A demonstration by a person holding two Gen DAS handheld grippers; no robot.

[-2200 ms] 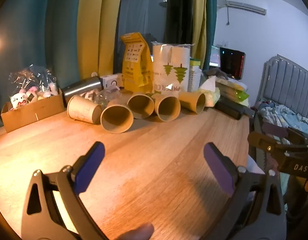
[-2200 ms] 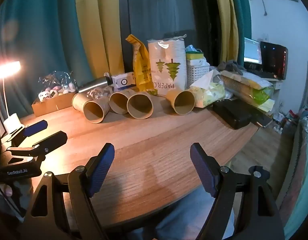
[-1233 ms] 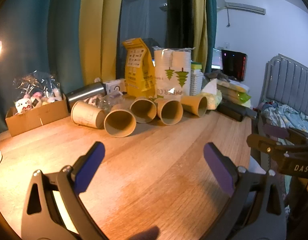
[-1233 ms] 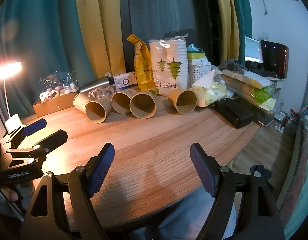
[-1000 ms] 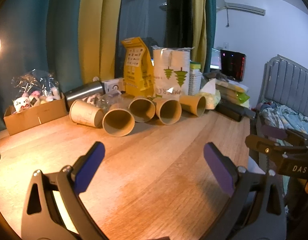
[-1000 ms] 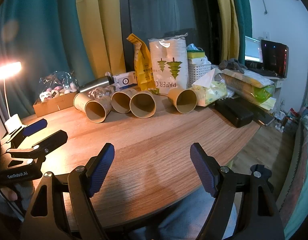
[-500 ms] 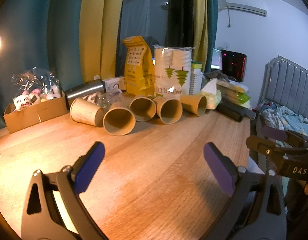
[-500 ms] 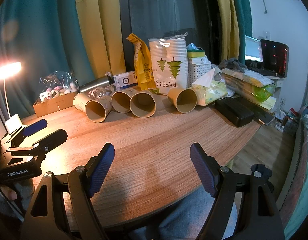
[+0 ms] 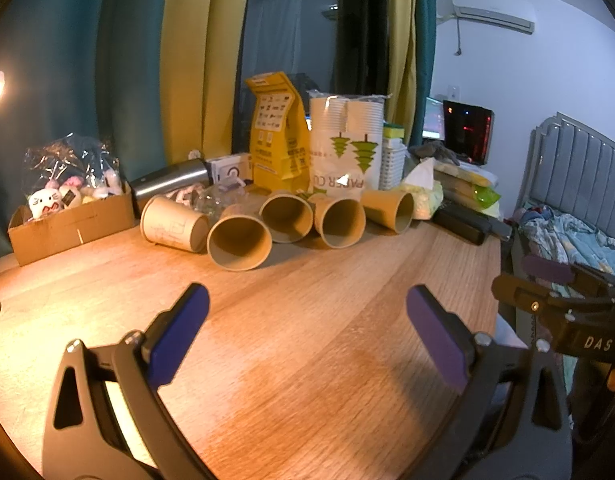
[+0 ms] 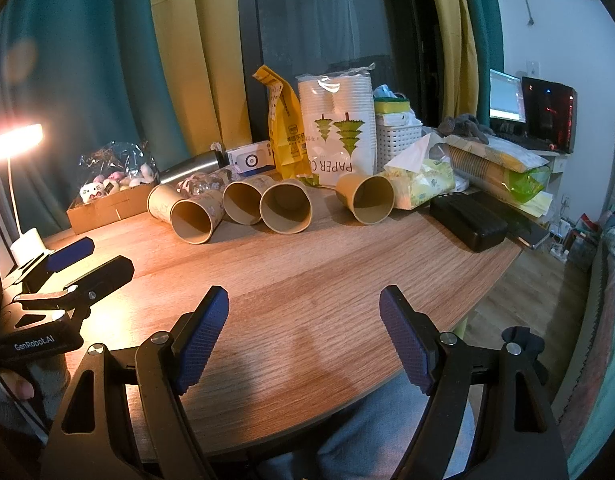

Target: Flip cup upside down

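Observation:
Several brown paper cups lie on their sides in a row at the back of the wooden table (image 9: 307, 344), mouths mostly toward me. The nearest cup (image 9: 239, 243) also shows in the right wrist view (image 10: 195, 220). Others lie beside it (image 9: 341, 224) (image 10: 285, 208), and one lies apart at the right (image 10: 367, 199). My left gripper (image 9: 305, 326) is open and empty, low over the table, well short of the cups. My right gripper (image 10: 305, 334) is open and empty near the table's front edge.
Behind the cups stand a yellow bag (image 9: 277, 148), a pack of white paper cups (image 10: 339, 132), a steel flask (image 9: 169, 180) and a cardboard box of toys (image 9: 67, 220). A black case (image 10: 467, 220) lies at the right edge. A lamp (image 10: 11, 142) glows at the left.
My left gripper has shifted slightly, and the cups sit a little differently in its view. The right gripper has barely moved. Both stay open.

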